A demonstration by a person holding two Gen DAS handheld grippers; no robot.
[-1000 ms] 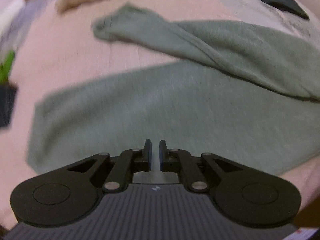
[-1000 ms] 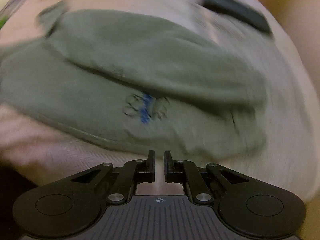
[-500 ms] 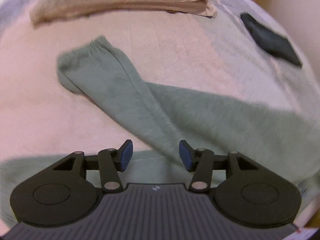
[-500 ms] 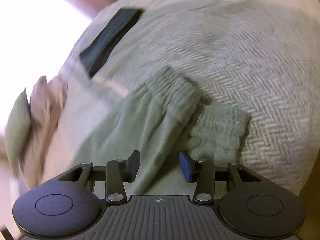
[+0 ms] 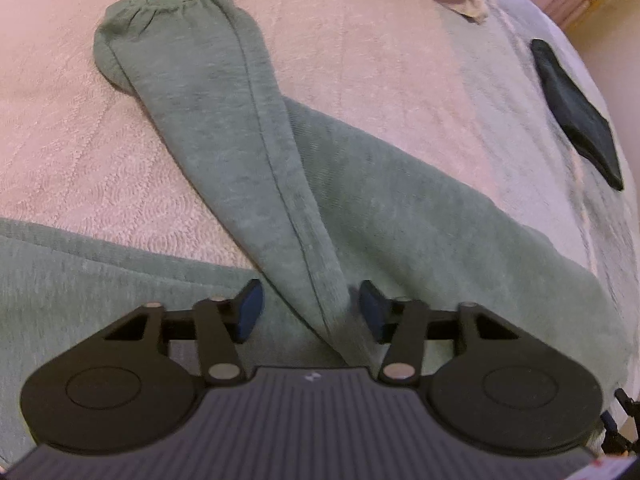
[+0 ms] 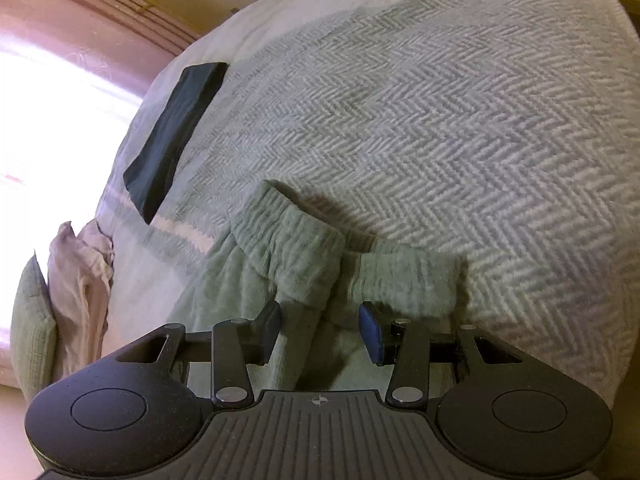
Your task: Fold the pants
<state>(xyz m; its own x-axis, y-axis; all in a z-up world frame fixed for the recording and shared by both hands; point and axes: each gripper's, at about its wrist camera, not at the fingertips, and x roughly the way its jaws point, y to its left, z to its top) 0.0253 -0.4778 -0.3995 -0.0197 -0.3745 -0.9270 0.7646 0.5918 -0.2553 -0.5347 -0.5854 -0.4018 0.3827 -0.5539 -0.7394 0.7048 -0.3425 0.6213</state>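
Both hand-held grippers were pinched tight a second ago, and now they're apart: the left hand-held gripper (image 5: pixel 310 312) has spread and then been easing back in, straddling a raised fold of the green pants (image 5: pixel 248 152) without its pads pressing, while the right hand-held gripper (image 6: pixel 318 330) stands spread over the ribbed waistband (image 6: pixel 288 252), nothing gripped. That reads as a fresh grasp being lined up, so the fold itself is not yet made. The pants lie sprawled on the bed (image 6: pixel 460 120), one leg crossing the other. Count: one pair of pants, two legs, one dark folded cloth (image 6: pixel 176 128) (well apart), two grippers.
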